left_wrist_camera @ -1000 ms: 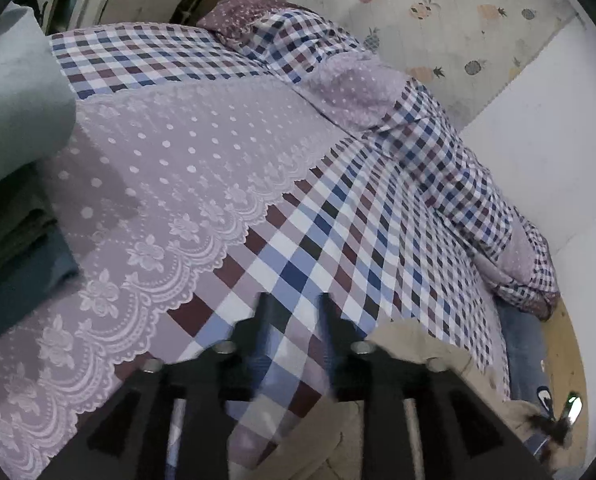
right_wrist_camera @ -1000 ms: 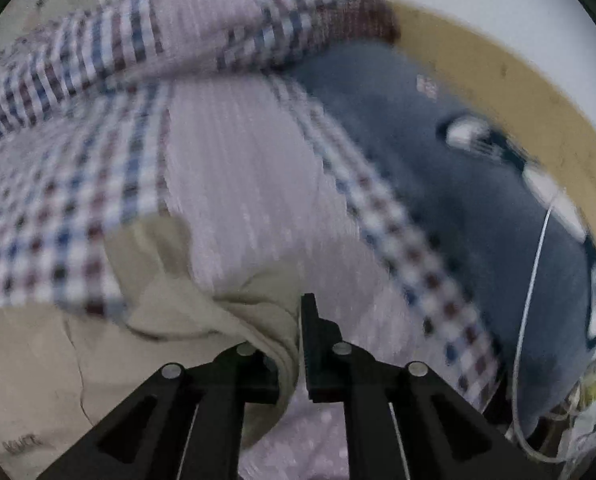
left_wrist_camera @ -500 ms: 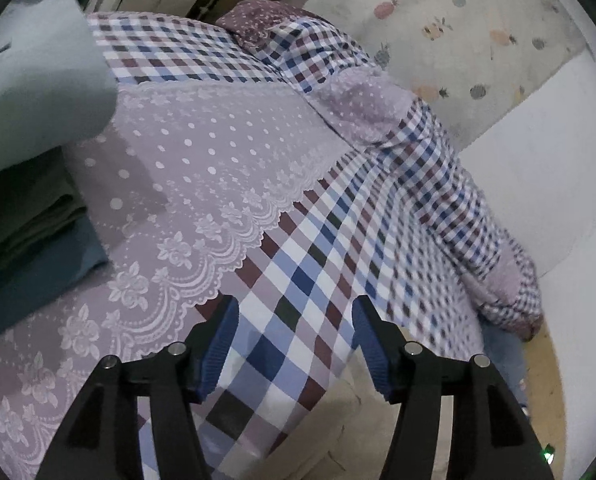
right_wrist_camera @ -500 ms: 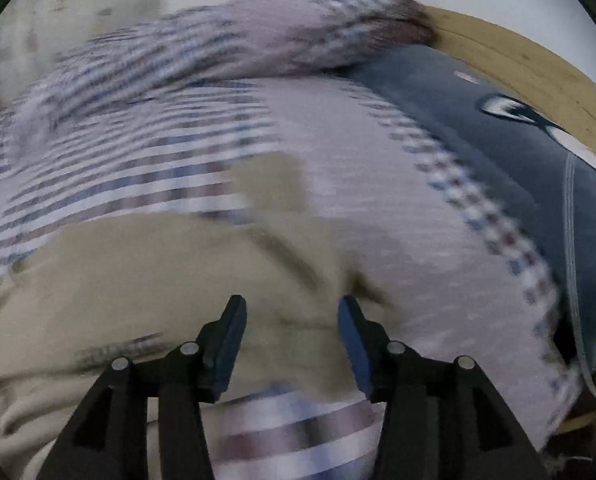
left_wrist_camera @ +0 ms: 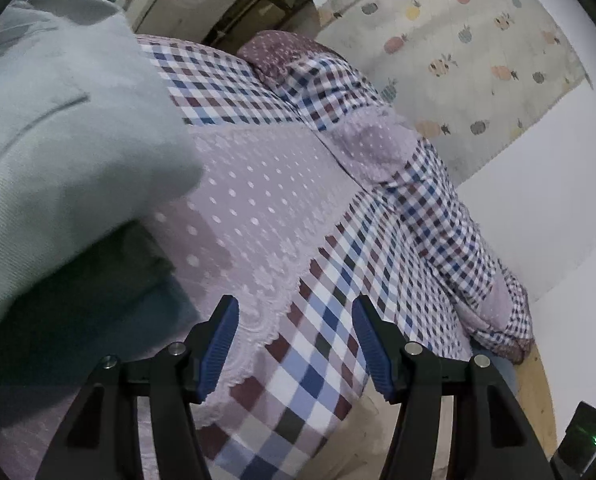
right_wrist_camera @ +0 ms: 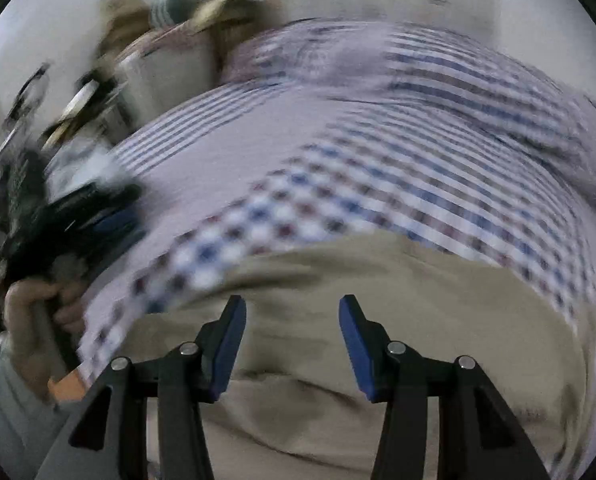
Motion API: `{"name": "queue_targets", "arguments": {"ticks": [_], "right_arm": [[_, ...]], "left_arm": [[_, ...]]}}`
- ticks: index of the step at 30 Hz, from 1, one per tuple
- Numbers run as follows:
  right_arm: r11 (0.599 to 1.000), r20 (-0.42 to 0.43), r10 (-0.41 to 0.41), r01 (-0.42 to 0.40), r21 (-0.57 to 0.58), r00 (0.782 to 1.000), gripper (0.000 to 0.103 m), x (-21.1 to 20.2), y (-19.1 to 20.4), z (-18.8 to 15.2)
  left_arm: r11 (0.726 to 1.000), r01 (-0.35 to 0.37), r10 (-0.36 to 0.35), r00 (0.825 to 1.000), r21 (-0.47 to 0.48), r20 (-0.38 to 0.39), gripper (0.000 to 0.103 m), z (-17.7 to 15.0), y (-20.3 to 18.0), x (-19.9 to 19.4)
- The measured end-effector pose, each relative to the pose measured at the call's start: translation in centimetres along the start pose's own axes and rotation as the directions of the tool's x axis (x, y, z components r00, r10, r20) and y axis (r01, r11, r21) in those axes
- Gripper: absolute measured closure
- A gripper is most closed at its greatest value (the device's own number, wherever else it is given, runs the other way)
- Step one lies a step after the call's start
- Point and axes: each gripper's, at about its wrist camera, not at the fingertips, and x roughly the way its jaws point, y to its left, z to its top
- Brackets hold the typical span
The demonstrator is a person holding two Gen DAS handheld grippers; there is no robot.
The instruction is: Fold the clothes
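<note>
A beige garment [right_wrist_camera: 377, 304] lies spread on the checked bedspread [right_wrist_camera: 417, 168] in the blurred right wrist view. My right gripper [right_wrist_camera: 292, 344] hovers open over its near part, nothing between its blue pads. The left wrist view shows my left gripper [left_wrist_camera: 294, 344] open above the checked and lilac dotted bedspread [left_wrist_camera: 266, 200], with a corner of the beige garment [left_wrist_camera: 361, 440] below it. At the left edge, folded clothes [left_wrist_camera: 58, 152] are stacked: a pale grey-green piece on top, darker ones beneath. The other gripper [right_wrist_camera: 78, 220] and a hand [right_wrist_camera: 30, 308] show at the right wrist view's left.
A long checked pillow roll [left_wrist_camera: 437, 200] lies along the bed's far side by the white wall [left_wrist_camera: 537, 180]. A fruit-print cloth [left_wrist_camera: 457, 40] hangs behind. A wooden bed edge [left_wrist_camera: 537, 392] shows at lower right. Furniture clutter [right_wrist_camera: 158, 40] stands beyond the bed.
Both grippers opened and let go of the beige garment, which now lies on the bed. The right gripper swung left fast; the left moved toward the folded stack.
</note>
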Motion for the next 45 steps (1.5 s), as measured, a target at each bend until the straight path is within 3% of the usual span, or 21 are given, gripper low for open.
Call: {"name": "queue_targets", "arguments": {"ticks": [2, 6, 12, 14, 15, 23, 29, 33, 37, 41, 45], "right_arm": [[0.993, -0.028, 0.05, -0.052, -0.103, 0.998, 0.051, 1.0, 4.1, 1.1], [0.976, -0.074, 0.099, -0.111, -0.187, 0.992, 0.051, 2.2, 9.7, -1.3], [0.969, -0.156, 0.121, -0.151, -0.197, 0.98, 0.053, 5.5, 13.2, -6.1], [0.97, -0.171, 0.101, -0.135, -0.204, 0.98, 0.071, 6.4, 13.6, -7.5], [0.972, -0.164, 0.076, -0.109, -0.206, 0.983, 0.098, 6.4, 13.4, -8.0], [0.995, 0.024, -0.017, 0.015, 0.096, 1.0, 0.099, -3.0, 4.5, -12.9], [0.937, 0.008, -0.092, 0.084, 0.338, 0.996, 0.098, -7.0, -2.5, -20.3], [0.892, 0.037, -0.091, 0.066, 0.447, 0.995, 0.098, -7.1, -5.1, -24.8], [0.857, 0.073, -0.052, 0.007, 0.515, 0.996, 0.098, -6.6, -7.3, -26.9], [0.866, 0.094, -0.053, -0.001, 0.5, 0.994, 0.098, -6.7, -7.6, -26.6], [0.859, 0.109, -0.037, -0.024, 0.511, 0.993, 0.098, -6.5, -7.8, -26.4]], "left_arm": [[1.0, 0.003, -0.002, 1.0, -0.02, 0.012, 0.04, 0.8, 0.8, -0.6], [0.998, 0.021, -0.02, 1.0, -0.061, 0.019, 0.04, 1.6, 2.4, -1.7], [0.999, 0.046, -0.046, 0.999, 0.005, -0.008, 0.04, 0.8, 2.2, -2.8], [0.997, 0.053, -0.051, 0.998, 0.062, -0.023, 0.04, 0.3, 1.5, -3.0], [0.994, 0.056, -0.053, 0.998, 0.089, -0.031, 0.04, 0.0, 1.2, -3.1], [0.971, 0.088, -0.059, 0.99, 0.224, -0.13, 0.04, -3.1, 0.1, -3.8], [0.945, 0.081, -0.026, 0.984, 0.318, -0.175, 0.04, -6.3, -1.2, -4.8], [0.922, 0.069, 0.015, 0.977, 0.381, -0.211, 0.04, -8.8, -1.6, -5.8], [0.894, 0.051, 0.08, 0.959, 0.445, -0.272, 0.04, -12.4, -1.9, -6.9], [0.858, 0.038, 0.14, 0.942, 0.512, -0.304, 0.04, -15.9, -2.6, -7.4], [0.834, 0.031, 0.207, 0.908, 0.551, -0.364, 0.04, -19.4, -3.0, -6.7]]}}
